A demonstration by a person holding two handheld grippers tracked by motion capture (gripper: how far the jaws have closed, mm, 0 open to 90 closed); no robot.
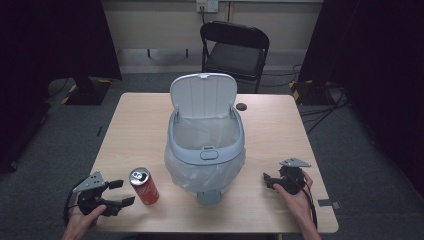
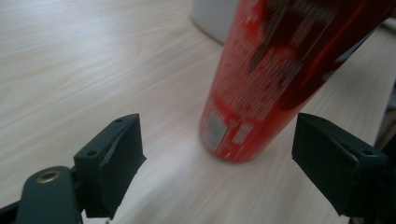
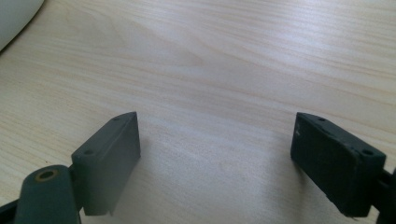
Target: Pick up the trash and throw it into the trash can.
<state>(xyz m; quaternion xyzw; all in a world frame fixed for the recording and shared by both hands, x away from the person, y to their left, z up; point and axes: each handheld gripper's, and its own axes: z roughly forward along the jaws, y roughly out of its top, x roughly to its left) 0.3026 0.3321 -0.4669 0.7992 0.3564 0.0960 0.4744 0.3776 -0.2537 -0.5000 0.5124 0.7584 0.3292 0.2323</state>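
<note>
A red drink can stands upright near the table's front edge, left of the bin. My left gripper sits just left of the can, open, its jaws pointing at it without touching. In the left gripper view the can rises a little beyond the two spread jaws, toward the right one. A pale grey pedal bin with a clear liner stands at the table's middle, its lid tipped up at the back. My right gripper rests open on the table right of the bin, nothing between its jaws.
The wooden table has bare room left and right of the bin. A black folding chair stands behind the table. The bin's foot pedal juts toward the front edge. A small dark hole marks the tabletop behind the bin.
</note>
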